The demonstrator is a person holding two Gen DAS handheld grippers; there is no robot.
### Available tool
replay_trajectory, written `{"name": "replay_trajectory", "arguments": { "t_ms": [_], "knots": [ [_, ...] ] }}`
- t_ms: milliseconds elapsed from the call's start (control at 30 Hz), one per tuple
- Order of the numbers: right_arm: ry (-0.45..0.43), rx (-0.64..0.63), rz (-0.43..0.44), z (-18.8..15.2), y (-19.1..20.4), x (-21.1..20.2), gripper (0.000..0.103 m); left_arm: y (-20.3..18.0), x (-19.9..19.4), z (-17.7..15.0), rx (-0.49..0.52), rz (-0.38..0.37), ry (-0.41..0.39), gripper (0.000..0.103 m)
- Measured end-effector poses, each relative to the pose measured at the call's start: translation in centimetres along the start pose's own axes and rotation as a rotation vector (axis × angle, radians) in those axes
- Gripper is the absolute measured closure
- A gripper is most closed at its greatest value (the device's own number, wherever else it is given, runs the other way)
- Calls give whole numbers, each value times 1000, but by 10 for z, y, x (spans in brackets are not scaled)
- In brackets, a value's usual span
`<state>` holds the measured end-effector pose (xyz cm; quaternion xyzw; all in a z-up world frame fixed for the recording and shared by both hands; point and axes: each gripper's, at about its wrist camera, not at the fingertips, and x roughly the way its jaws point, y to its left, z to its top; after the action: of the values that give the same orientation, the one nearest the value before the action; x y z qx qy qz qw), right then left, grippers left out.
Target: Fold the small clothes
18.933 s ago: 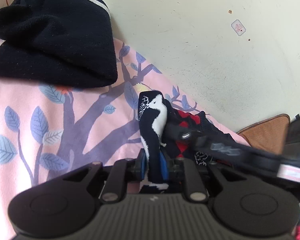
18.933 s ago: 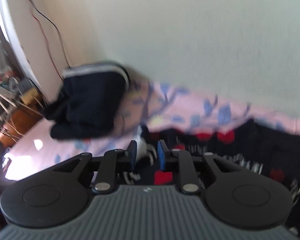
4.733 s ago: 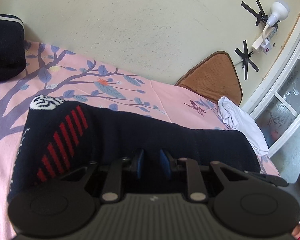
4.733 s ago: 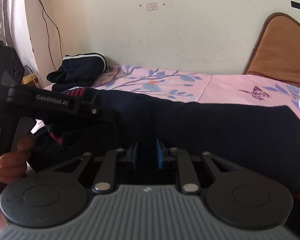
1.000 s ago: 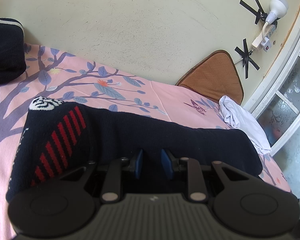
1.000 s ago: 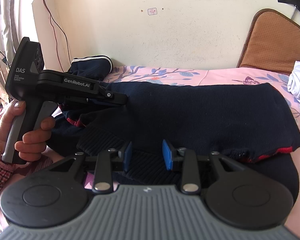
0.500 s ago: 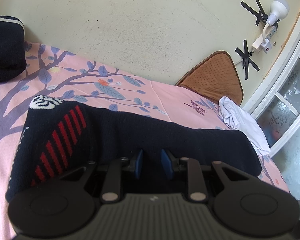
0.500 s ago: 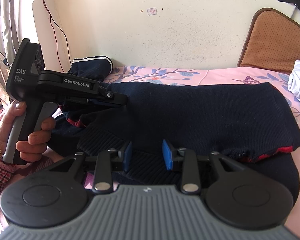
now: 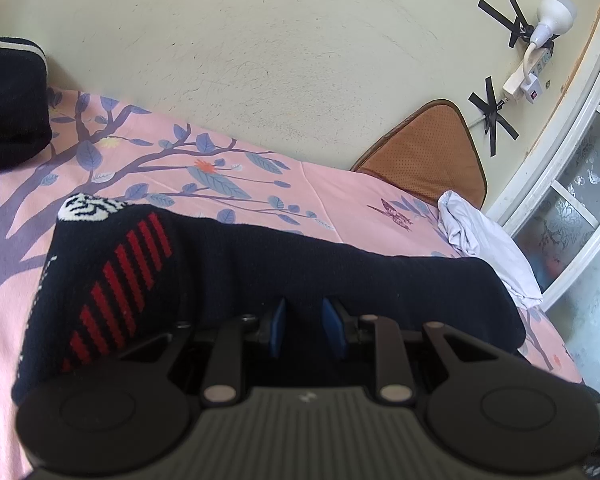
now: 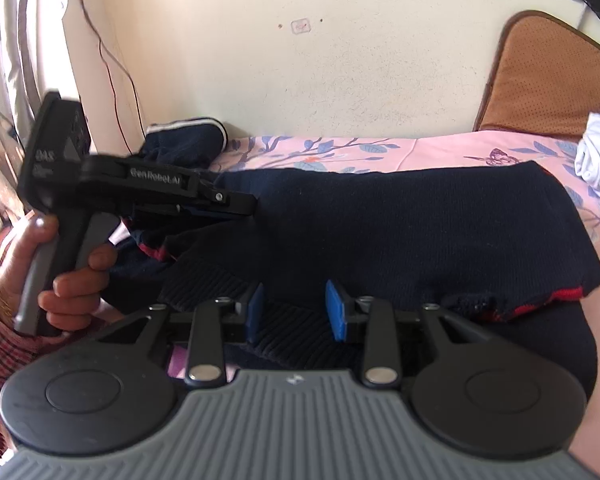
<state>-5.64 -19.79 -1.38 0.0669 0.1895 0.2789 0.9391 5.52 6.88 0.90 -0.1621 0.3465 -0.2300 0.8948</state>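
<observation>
A dark navy sweater (image 9: 340, 272) with red stripes lies spread on the pink floral sheet (image 9: 332, 196). My left gripper (image 9: 306, 328) is shut on a fold of its near edge, with dark knit filling the gap between the blue pads. The right wrist view shows that same left gripper (image 10: 236, 204), held in a person's hand (image 10: 72, 276), at the left end of the sweater (image 10: 400, 220). My right gripper (image 10: 296, 312) stands open low over the ribbed hem (image 10: 292, 328). The hem lies flat under its two spread pads.
A folded dark garment with a white stripe (image 9: 8, 100) sits at the far left by the wall. To the right of the sweater lie a brown cushion (image 9: 428, 152) and a crumpled white cloth (image 9: 484, 248), near a window frame (image 9: 560, 220). Cables hang down the wall on the left (image 10: 112, 72).
The right wrist view has rolled slightly, so the scene tilts a little. The left gripper and the sweater have stayed where they were.
</observation>
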Motion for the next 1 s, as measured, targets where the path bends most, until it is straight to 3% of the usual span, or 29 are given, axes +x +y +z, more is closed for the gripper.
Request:
{"name": "replay_trajectory", "arguments": {
  "t_ms": [67,167,200,267,367,533,600,833,900,933,1000],
  "knots": [
    [-41,68,20,2,-11,-18,65,0,0,0,0,1,0,80],
    [-135,155,-42,6,-34,-55,59,0,-1,0,-2,3,-5,79],
    [-156,187,-65,7,-42,-66,53,0,-3,0,-10,-8,-14,70],
    [-170,227,-131,9,-55,-81,49,-5,-13,0,-7,-55,-72,58],
    [-161,259,-225,4,-69,-90,44,-20,-27,-2,57,-128,-140,58],
    [-121,335,-271,-8,-91,-85,42,-36,-10,-7,116,-153,-50,66],
    [-104,373,-252,-8,-99,-78,42,-40,-5,-10,136,-160,-22,82],
    [-38,434,-164,7,-109,-38,42,-42,11,-17,195,-90,69,92],
    [-21,503,-122,11,-110,-28,53,-33,12,-15,146,-112,81,93],
    [0,537,-117,13,-110,-23,76,-30,12,-14,126,-119,85,94],
    [-11,580,-86,21,-103,-24,80,-27,12,-14,103,-124,88,95]
  ]
}}
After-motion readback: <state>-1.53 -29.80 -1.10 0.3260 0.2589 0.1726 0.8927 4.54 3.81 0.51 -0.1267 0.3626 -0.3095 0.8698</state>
